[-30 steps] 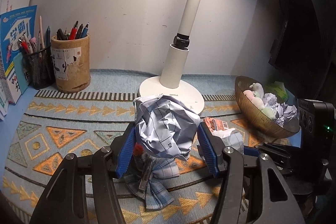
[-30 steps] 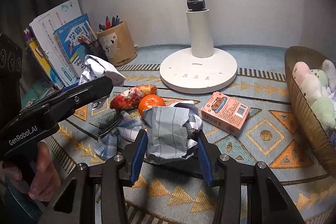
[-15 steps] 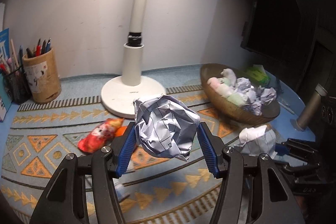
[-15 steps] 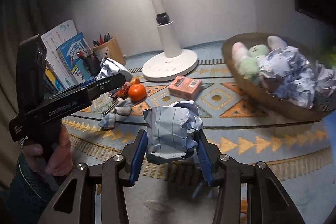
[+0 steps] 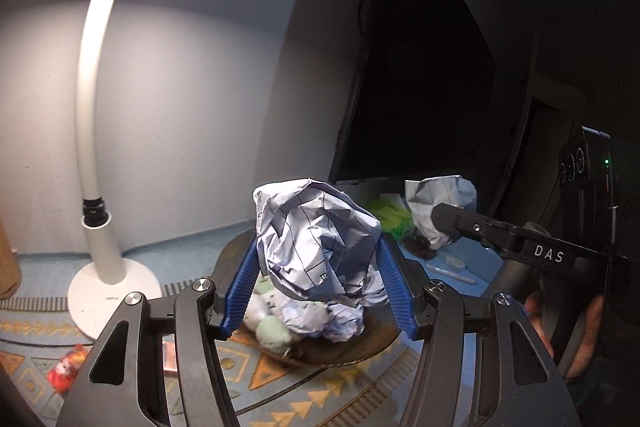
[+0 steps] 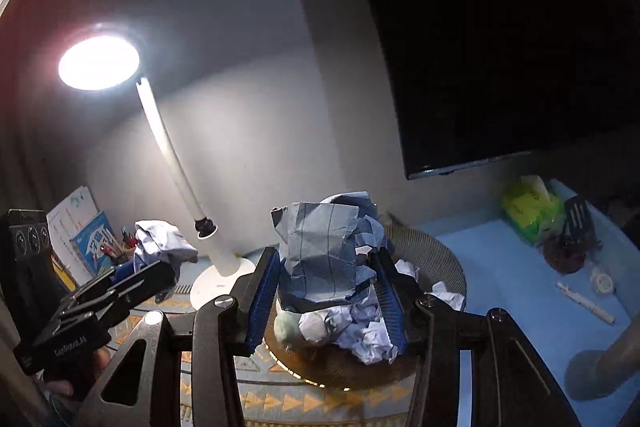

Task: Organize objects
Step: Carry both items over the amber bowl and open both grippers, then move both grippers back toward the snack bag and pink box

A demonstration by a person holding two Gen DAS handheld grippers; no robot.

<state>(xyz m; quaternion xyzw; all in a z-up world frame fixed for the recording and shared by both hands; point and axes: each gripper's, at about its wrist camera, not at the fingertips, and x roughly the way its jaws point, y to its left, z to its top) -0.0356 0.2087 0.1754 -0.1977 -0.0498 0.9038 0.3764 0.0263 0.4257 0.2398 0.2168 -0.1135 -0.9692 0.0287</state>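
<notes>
This looks like a home study corner — a desk against a plain wall, lit by a white desk lamp point(image 5: 94, 131) with its head glowing overhead. A patterned mat point(image 5: 280, 387) covers the desktop, a dark monitor point(image 6: 500, 39) hangs at the right, and pen holders point(image 6: 120, 247) with workbooks point(image 6: 90, 239) stand at the far left — a woven basket point(image 6: 432, 255) holds crumpled paper.
</notes>
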